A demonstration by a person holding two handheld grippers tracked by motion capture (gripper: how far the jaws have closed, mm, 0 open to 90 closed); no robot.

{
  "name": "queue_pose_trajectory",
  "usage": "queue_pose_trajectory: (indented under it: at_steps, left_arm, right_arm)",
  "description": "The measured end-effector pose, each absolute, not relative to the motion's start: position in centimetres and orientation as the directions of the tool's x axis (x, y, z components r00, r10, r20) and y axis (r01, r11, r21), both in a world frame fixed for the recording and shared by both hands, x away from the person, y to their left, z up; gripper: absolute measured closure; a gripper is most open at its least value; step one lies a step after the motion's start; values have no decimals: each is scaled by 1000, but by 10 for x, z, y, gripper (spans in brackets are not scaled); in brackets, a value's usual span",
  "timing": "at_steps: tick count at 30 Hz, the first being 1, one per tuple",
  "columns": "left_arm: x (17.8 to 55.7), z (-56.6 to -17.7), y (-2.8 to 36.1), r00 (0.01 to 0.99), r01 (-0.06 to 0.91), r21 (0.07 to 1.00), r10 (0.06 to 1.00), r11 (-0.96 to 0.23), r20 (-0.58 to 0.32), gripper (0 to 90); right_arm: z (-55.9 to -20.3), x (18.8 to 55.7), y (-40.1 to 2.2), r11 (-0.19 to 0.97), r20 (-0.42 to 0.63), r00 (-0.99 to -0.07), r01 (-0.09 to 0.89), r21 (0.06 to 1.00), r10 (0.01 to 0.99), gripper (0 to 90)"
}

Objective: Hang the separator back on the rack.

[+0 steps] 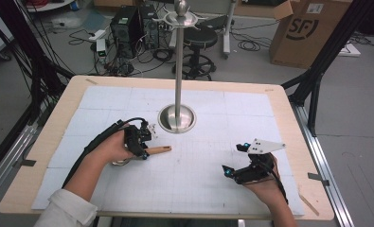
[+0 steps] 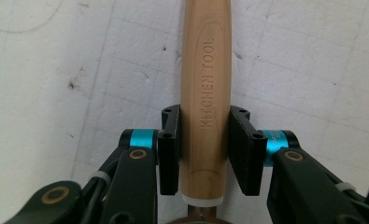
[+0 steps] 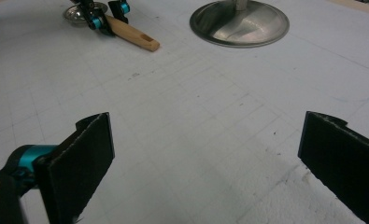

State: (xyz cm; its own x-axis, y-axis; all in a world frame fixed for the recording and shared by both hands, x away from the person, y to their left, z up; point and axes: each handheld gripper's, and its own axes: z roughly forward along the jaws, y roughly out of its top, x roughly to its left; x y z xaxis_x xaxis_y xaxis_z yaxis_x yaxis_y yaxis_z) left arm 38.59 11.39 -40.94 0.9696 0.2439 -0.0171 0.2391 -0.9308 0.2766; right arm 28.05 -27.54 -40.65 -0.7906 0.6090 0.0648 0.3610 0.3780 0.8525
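1. Table (image 1: 42,156): pale wood top covered with a white gridded mat (image 1: 213,184). The floor behind it carries computer towers, loose cables and a black stool.
2. Cardboard box (image 1: 304,29) on the floor at far right, printed "SF" in large black letters inside an oval.
3. Steel stand (image 1: 177,71): a tall pole rising from a round dished base at the mat's far centre, with a hook ring and ball knob on top. Nothing lies between it and the grippers.
4. Right gripper (image 1: 235,161), near right of the mat, held by the person's right hand. Its jaws stand wide apart with only bare mat between them; a grey three-cornered plate sits on top.
5. Left gripper (image 2: 204,154), left of centre on the mat, in the person's left hand. Its black pads press on both sides of the handle.
6. Wooden handle (image 2: 205,84) of a utensil, lying flat on the mat and pointing right, toward the centre. "KITCHEN TOOL" is stamped along the wood. A white collar and a metal neck follow at the gripped end.
7. In the right gripper view, a metal head shows behind the left gripper; its shape I cannot tell.
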Motion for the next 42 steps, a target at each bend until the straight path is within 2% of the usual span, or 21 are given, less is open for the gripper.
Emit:
queue_pose_trajectory:
  at_steps: [10, 21, 42]
  left_arm:
    - [382, -409, 117, 974, 212, 300, 226, -930, 10, 682]
    - [375, -376, 140, 969, 213, 495, 248, -843, 5, 682]
    - [368, -349, 156, 960, 208, 683, 281, -700, -5, 681]
  right_arm:
    - [-406, 281, -277, 372, 63, -788, 358, 857, 612, 21]
    - [-407, 281, -278, 372, 69, -784, 367, 852, 617, 21]
    - [-407, 278, -282, 367, 67, -778, 368, 854, 624, 21]
